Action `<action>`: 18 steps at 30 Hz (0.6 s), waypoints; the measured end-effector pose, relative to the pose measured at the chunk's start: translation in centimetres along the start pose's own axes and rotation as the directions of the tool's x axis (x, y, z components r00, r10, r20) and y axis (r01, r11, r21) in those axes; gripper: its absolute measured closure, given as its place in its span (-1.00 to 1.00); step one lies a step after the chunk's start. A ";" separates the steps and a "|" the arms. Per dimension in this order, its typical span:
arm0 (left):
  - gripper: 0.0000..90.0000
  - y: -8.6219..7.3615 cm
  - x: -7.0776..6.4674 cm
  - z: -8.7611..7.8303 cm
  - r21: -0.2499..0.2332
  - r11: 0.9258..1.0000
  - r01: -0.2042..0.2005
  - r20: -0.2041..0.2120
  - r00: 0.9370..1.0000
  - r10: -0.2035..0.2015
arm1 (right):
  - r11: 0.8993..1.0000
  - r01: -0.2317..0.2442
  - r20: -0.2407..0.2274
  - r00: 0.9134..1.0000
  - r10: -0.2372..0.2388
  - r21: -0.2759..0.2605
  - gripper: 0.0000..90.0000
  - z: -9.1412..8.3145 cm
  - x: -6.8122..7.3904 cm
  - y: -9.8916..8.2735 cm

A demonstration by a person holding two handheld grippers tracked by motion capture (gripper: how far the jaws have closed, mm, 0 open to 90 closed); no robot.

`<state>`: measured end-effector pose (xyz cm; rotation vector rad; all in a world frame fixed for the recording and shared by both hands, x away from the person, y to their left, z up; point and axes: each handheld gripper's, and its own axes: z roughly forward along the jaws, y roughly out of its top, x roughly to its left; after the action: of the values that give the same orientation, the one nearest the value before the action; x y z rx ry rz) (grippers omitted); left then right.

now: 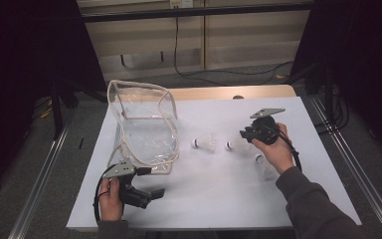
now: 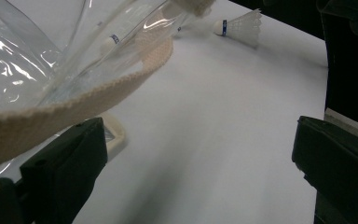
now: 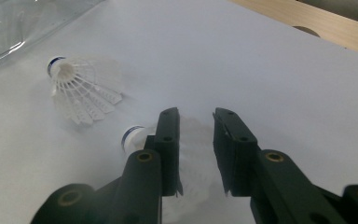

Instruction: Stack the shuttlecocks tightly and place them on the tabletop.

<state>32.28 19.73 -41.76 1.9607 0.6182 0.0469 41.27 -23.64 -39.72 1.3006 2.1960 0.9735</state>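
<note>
Three white shuttlecocks lie on the white table top. One shuttlecock rests right of a clear plastic bag with beige trim. A second shuttlecock lies at my right gripper. Its blue-banded cork pokes out beside one jaw, and its white skirt shows in the narrow gap between the jaws, which are apart. A third shuttlecock lies beside the right hand. My left gripper stands wide open and empty at the bag's near corner.
The white sheet covers a wooden table whose far edge shows behind it. Metal rails run along both sides. Cables trail on the floor beyond. Bare sheet lies between the two hands.
</note>
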 end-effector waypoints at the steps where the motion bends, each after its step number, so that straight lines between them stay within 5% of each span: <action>1: -0.93 0.0 0.0 0.0 0.003 1.000 -0.001 0.001 1.000 0.001 | 1.000 0.002 0.000 1.000 -0.002 -0.001 0.55 0.0 -0.1 0.0; 5: -0.93 0.0 0.0 0.1 0.004 1.000 0.000 0.002 1.000 0.000 | 1.000 -0.001 0.008 1.000 0.001 0.011 0.63 0.0 -0.2 -0.3; 10: -0.93 0.0 0.0 0.1 0.002 1.000 -0.001 0.001 1.000 0.001 | 0.999 -0.009 -0.013 1.000 0.009 0.037 0.98 0.3 -0.3 -0.6; 18: -0.93 0.0 0.0 0.0 -0.001 1.000 0.001 0.000 1.000 -0.001 | 0.998 -0.024 -0.014 1.000 0.024 0.051 1.00 0.6 -0.5 -1.0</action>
<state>32.30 19.76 -41.78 1.9591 0.6191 0.0470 41.34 -24.23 -40.92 1.3496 2.2350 0.9450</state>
